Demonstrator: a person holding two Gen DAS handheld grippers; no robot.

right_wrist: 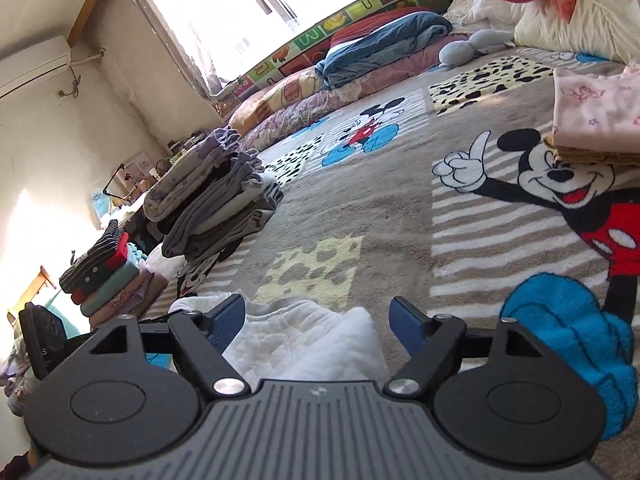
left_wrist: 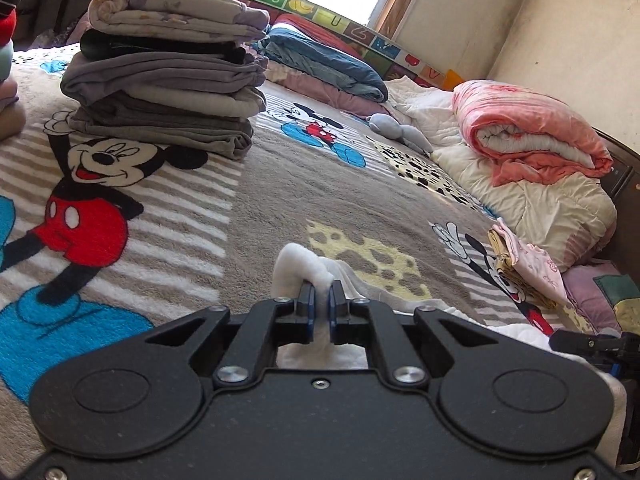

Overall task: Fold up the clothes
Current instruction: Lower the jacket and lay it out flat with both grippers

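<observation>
Left hand-held gripper [left_wrist: 321,300] pinches white garment [left_wrist: 298,268] edge, lower centre, anchoring fold; right hand-held gripper [right_wrist: 320,320] spread wide, holding nothing, cloth lying between.

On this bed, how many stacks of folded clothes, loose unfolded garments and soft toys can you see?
Stacks of folded clothes: 3 (grey stack, striped-topped stack, pink-topped stack)
Loose garments: 1 (white garment)
Soft toys: 1 (grey soft toy)
Total: 5
</observation>
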